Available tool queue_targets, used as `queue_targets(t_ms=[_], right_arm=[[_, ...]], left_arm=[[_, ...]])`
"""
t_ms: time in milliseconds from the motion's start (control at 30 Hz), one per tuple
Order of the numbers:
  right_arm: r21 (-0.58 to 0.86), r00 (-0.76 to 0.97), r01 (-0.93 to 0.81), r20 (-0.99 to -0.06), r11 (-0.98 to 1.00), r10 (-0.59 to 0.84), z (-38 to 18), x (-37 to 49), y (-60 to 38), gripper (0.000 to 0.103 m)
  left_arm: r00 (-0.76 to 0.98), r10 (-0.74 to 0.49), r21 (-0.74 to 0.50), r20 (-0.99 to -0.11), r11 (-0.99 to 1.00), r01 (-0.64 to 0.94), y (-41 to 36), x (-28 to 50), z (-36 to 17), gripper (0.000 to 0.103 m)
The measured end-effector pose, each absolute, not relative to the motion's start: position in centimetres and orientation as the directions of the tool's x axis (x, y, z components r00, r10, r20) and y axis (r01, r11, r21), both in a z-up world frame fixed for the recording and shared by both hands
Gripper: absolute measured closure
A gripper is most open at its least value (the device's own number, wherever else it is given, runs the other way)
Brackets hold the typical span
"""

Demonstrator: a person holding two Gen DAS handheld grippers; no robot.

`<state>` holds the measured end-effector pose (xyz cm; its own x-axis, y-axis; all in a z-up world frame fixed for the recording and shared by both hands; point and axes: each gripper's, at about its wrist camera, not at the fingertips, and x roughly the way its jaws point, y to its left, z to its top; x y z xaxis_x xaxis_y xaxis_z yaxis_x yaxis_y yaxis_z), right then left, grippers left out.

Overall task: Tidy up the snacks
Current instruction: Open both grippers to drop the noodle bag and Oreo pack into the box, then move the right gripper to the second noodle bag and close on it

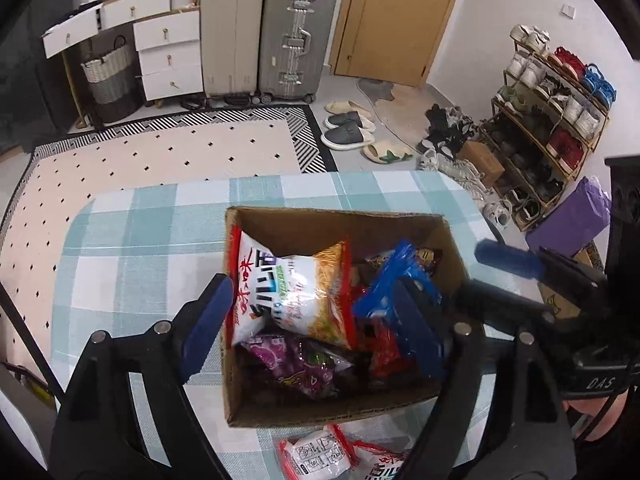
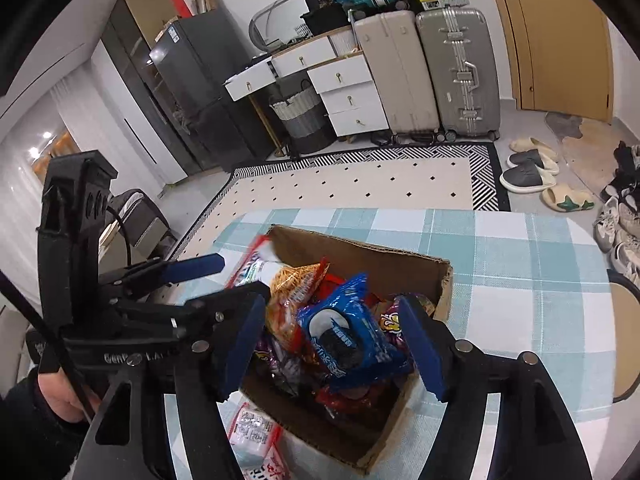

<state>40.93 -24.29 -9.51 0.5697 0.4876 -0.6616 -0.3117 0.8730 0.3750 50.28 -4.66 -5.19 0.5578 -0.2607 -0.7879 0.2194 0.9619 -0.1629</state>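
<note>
Both pairs of fingers spread, pinching nothing: right gripper (image 2: 336, 344) straddling the blue cookie pack (image 2: 348, 340), long axis running 11 to 5 o'clock, atop the pile in the cardboard box (image 2: 444, 276); left gripper (image 1: 316, 328) around the white-and-orange noodle bag (image 1: 296, 292), lying 10 to 4. Counted: one box on the checked tablecloth (image 1: 132, 240), two loose white packets (image 1: 320, 456) at 6 o'clock outside it, several more snacks heaped inside, number unclear.

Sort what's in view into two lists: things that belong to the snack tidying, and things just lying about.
For the job:
cardboard box
noodle packet
blue cookie packet
purple snack bag
white packet outside the box

Lying about:
suitcases
slippers
shoe rack
drawer unit
laundry basket
</note>
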Motion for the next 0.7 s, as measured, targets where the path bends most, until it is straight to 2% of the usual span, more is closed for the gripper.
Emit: queue_targets(t_ms=[67, 200, 400, 500, 700], right_arm=[[0.374, 0.588, -0.317, -0.643, 0.872, 0.49, -8.8, 39.5, -24.6, 0.032], [0.397, 0.629, -0.32, -0.59, 0.86, 0.506, -7.5, 35.5, -25.1, 0.024], [0.398, 0.671, -0.383, -0.5, 0.833, 0.547, -6.0, 28.2, -25.2, 0.019], [0.394, 0.705, -0.379, -0.464, 0.838, 0.537, -5.5, 25.1, -25.1, 0.008], [0.41, 0.738, -0.388, -0.398, 0.825, 0.545, -4.9, 20.1, -25.3, 0.001]], left_arm=[[0.562, -0.261, -0.16, -0.785, 0.962, 0.223, -4.4, 49.1, -4.4, 0.022], [0.624, -0.222, -0.1, -0.75, 0.969, 0.224, -4.0, 45.1, -2.7, 0.022], [0.744, -0.168, -0.004, -0.647, 0.976, 0.217, -4.0, 37.4, -0.8, 0.021], [0.765, -0.175, 0.0, -0.62, 0.975, 0.223, -4.0, 34.0, -0.3, 0.019], [0.811, -0.183, 0.019, -0.556, 0.973, 0.232, -3.7, 26.8, 1.3, 0.014]])
